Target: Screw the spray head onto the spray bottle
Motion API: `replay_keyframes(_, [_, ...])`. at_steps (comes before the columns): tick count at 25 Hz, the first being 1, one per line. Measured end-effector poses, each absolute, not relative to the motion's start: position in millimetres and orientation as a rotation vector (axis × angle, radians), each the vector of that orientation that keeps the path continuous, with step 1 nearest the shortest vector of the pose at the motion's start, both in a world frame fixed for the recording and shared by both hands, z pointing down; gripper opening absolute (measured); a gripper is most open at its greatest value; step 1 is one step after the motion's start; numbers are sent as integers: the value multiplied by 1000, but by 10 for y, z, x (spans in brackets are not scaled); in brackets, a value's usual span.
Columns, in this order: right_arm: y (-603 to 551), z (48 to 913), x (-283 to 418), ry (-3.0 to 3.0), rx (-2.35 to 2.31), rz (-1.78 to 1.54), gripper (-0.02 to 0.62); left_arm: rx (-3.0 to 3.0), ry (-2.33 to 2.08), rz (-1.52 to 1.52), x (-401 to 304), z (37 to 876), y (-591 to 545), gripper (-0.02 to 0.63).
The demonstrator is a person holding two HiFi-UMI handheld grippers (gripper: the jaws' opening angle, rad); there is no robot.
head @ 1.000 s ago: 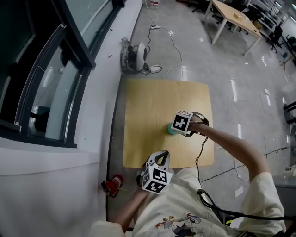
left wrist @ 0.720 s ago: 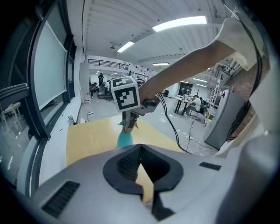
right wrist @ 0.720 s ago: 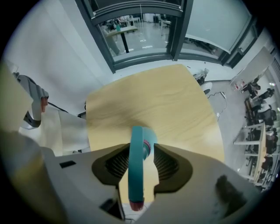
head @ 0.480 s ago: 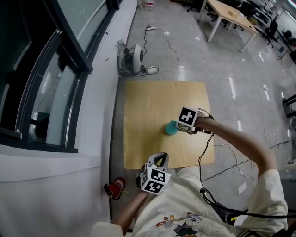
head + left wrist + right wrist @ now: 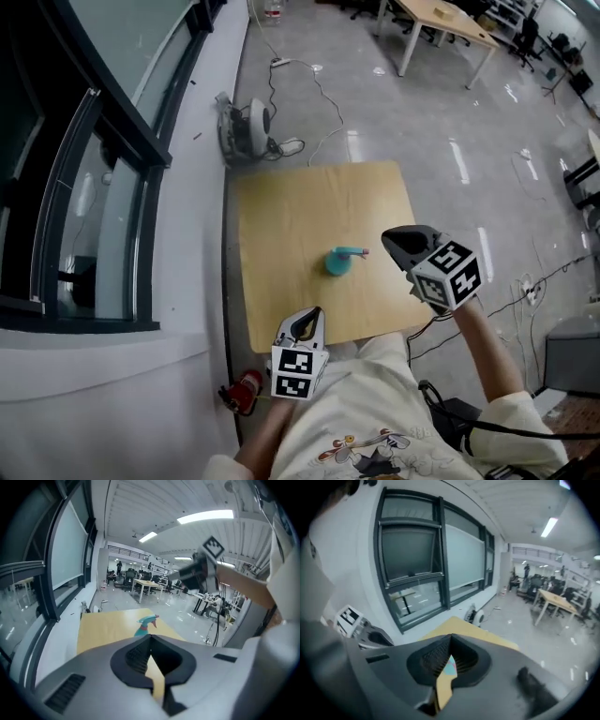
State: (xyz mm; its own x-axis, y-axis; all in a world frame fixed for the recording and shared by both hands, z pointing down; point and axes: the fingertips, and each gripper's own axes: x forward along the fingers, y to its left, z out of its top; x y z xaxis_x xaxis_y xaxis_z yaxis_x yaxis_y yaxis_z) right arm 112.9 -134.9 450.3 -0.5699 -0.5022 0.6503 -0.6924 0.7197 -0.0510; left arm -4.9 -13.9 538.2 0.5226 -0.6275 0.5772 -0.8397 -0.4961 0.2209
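The teal spray bottle (image 5: 337, 264) stands upright near the middle of the wooden surface (image 5: 281, 216), with its spray head (image 5: 353, 251) on top and the nozzle pointing toward the right hand-held gripper (image 5: 390, 238). That gripper hangs in the air to the bottle's right, clear of it, and its jaws have just closed together with nothing between them. The left hand-held gripper (image 5: 307, 319) is at the surface's near edge, well apart from the bottle, its jaws likewise pressed together and empty
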Motion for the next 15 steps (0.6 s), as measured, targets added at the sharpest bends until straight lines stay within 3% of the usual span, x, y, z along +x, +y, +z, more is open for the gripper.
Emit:
replay_keyframes(2, [-1170,4852,1368,-2234,1076,458,6,2269,-1222,511,-52,5257,-175,8])
replay_keyframes(9, [-418,5834,1564,-2185,1351,1110,6,2248,-1220,497,27,5261,-193,8])
replay_keyframes(15, [-408,5776,1507,-2214,1381,1047,6,2231,-1244,542,82,5276,-191,8])
